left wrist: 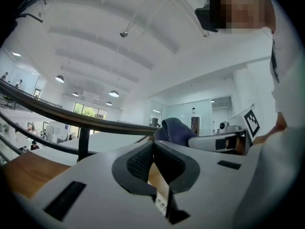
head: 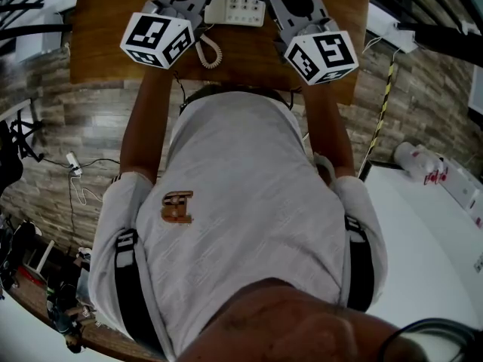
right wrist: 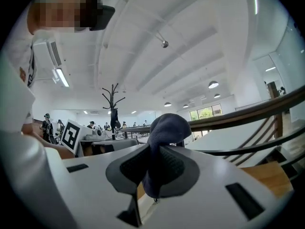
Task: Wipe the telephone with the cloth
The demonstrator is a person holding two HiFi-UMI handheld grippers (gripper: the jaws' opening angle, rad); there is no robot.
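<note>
The right gripper [right wrist: 151, 163] pinches a dark blue cloth [right wrist: 164, 128] between its pads, with a bunch of it standing up above the jaws. The left gripper [left wrist: 153, 151] has its jaws pressed together with nothing between them. The white telephone [head: 235, 2] sits on the wooden table [head: 106, 29] between the two grippers, its coiled cord [head: 209, 51] lying on the person's side.

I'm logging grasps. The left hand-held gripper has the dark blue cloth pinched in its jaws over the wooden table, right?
Not the left: the right hand-held gripper pinches the dark blue cloth over the wooden table, as the right gripper view shows. The left hand-held gripper is shut on nothing.
</note>
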